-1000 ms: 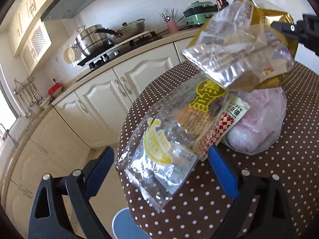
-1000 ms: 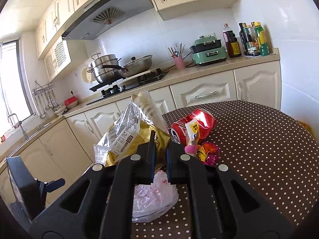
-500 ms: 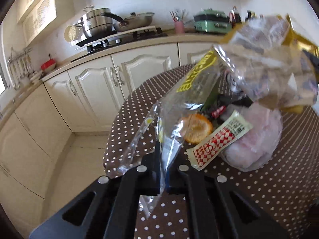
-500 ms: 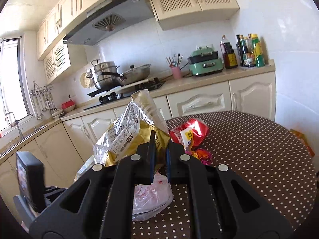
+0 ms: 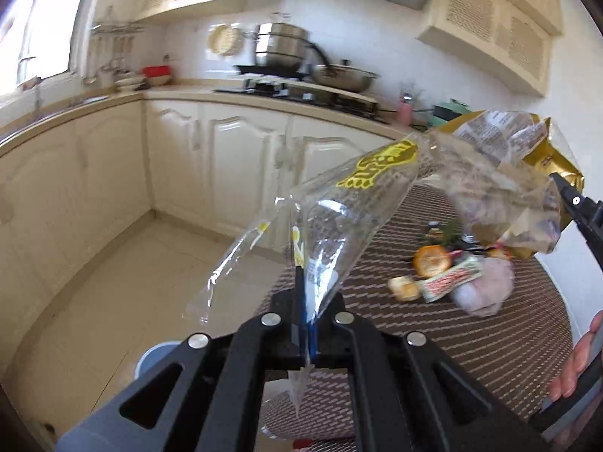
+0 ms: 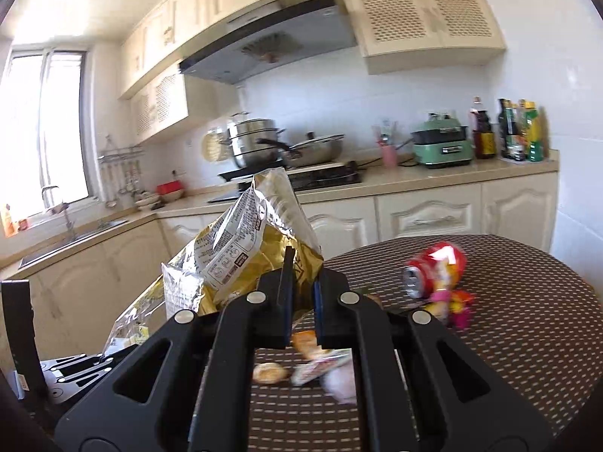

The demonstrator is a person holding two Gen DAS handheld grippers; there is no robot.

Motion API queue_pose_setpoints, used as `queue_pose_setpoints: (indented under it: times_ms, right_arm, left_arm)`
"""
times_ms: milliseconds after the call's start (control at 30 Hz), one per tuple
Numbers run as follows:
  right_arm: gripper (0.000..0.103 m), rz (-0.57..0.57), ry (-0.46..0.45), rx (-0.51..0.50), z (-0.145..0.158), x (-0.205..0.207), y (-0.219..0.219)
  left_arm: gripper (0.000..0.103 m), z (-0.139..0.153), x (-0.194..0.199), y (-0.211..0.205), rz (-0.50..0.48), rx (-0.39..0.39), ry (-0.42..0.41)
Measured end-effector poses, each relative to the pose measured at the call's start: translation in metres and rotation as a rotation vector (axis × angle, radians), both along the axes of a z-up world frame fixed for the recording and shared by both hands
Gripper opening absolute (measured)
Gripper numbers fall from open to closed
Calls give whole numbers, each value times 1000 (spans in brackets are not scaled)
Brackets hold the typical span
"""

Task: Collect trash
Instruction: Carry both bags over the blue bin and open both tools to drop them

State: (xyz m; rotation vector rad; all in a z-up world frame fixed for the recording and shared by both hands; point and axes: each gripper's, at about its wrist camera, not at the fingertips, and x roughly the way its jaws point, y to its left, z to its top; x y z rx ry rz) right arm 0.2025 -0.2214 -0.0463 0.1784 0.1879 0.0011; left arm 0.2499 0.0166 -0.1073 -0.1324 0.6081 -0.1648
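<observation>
Cream kitchen cabinets (image 6: 426, 218) backed the dotted bench (image 6: 527, 324), where a red can (image 6: 433, 269) lay beyond blurred scraps (image 5: 444, 275). Left tool (image 5: 306, 324) was clamped on a clear bag (image 5: 339, 218), right tool (image 6: 301, 301) on a gold wrapper (image 6: 245, 248), both raised over the bench's near edge.

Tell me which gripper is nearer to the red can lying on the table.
Right. The right gripper, shut on the gold snack bag, hangs over the table with the red can just ahead to its right. The left gripper, clamping a clear wrapper, sits beyond the table edge.
</observation>
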Motion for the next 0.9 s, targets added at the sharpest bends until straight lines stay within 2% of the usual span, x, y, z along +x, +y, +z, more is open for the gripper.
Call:
queue_pose_setpoints:
  times_ms: [100, 233, 300, 433, 500, 567, 700, 833, 900]
  right_arm:
    - [9, 59, 30, -13, -8, 16, 43]
    - [9, 161, 111, -65, -38, 44, 113]
    - [9, 219, 171, -101, -64, 62, 154]
    - [9, 299, 300, -183, -124, 94, 220]
    - [9, 325, 364, -208, -154, 107, 243]
    - [9, 373, 455, -208, -194, 123, 268]
    - [9, 410, 587, -233, -261, 144, 300]
    - [9, 431, 694, -231, -318, 167, 325]
    - [10, 437, 729, -217, -335, 177, 328]
  left_arm:
    - [1, -17, -6, 57, 120, -14, 47]
    - [1, -48, -5, 125, 239, -43, 111]
    - [1, -68, -5, 154, 294, -52, 148]
    - [1, -128, 1, 218, 436, -103, 294]
    - [1, -158, 9, 240, 477, -109, 362]
    - [1, -181, 17, 250, 475, -110, 410]
    - [1, -223, 49, 258, 406, -172, 505]
    - [1, -260, 84, 257, 342, -176, 561]
    - [1, -278, 92, 261, 330, -182, 582]
